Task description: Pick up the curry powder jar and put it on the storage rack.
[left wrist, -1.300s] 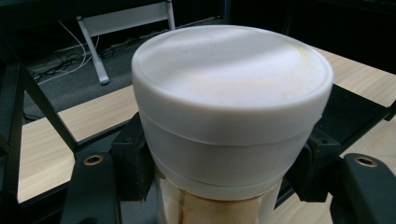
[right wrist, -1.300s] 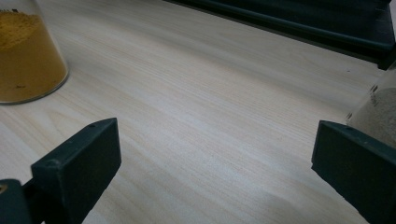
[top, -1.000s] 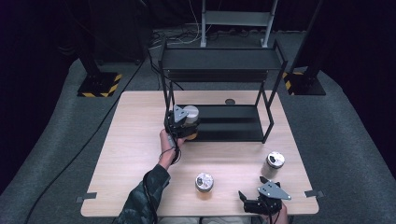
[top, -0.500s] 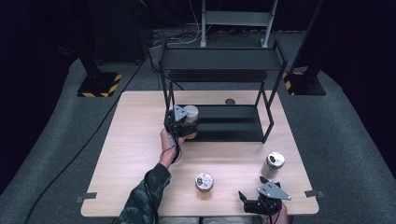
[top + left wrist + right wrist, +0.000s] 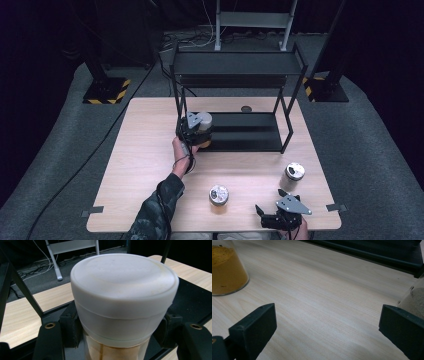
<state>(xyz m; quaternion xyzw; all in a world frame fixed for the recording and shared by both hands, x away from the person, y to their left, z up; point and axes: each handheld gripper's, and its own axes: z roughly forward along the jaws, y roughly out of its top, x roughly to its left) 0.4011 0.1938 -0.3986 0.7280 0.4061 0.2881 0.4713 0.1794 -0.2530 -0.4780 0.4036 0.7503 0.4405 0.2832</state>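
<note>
3 jars point(image 5: 202, 121), 1 rack point(image 5: 240, 62), 2 grippers point(image 5: 192, 131).

Pale wooden table point(image 5: 150, 150), black two-tier metal rack point(image 5: 240, 65), grey carpet floor point(image 5: 60, 150), dark surroundings

Three spice jars point(image 5: 202, 121) point(image 5: 218, 195) point(image 5: 294, 172), one black two-tier rack point(image 5: 239, 64), one wooden table point(image 5: 145, 150), two claws point(image 5: 192, 131) point(image 5: 270, 220)

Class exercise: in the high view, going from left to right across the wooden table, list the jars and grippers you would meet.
Left gripper holding the white-lidded jar → jar with the yellow powder → right gripper → jar near the right edge.
</note>
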